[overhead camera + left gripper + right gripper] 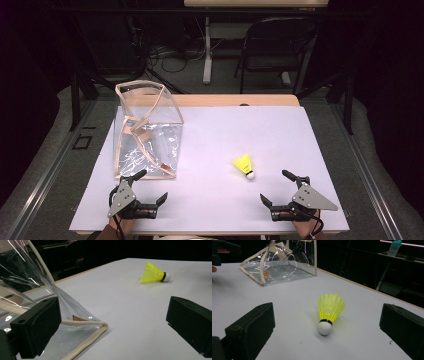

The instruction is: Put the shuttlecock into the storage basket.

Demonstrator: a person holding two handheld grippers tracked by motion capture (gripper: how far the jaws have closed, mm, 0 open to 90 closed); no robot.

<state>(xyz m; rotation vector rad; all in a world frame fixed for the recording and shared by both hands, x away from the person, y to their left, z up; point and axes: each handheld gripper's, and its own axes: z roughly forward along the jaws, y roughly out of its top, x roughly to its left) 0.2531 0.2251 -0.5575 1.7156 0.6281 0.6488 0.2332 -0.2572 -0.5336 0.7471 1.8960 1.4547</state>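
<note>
White worktop (210, 145) ahead of me: the shuttlecock (244, 165) lies on its side near my right gripper (282, 189), the clear bag (146, 131) by my left gripper (150, 186). Both jaws gape wide, holding nothing. Pinching the feather skirt could crush it, or nudge it rolling away.

yellow shuttlecock (244, 165) on its side, white cork toward the table's near edge; clear bag (148, 131) well apart
</note>
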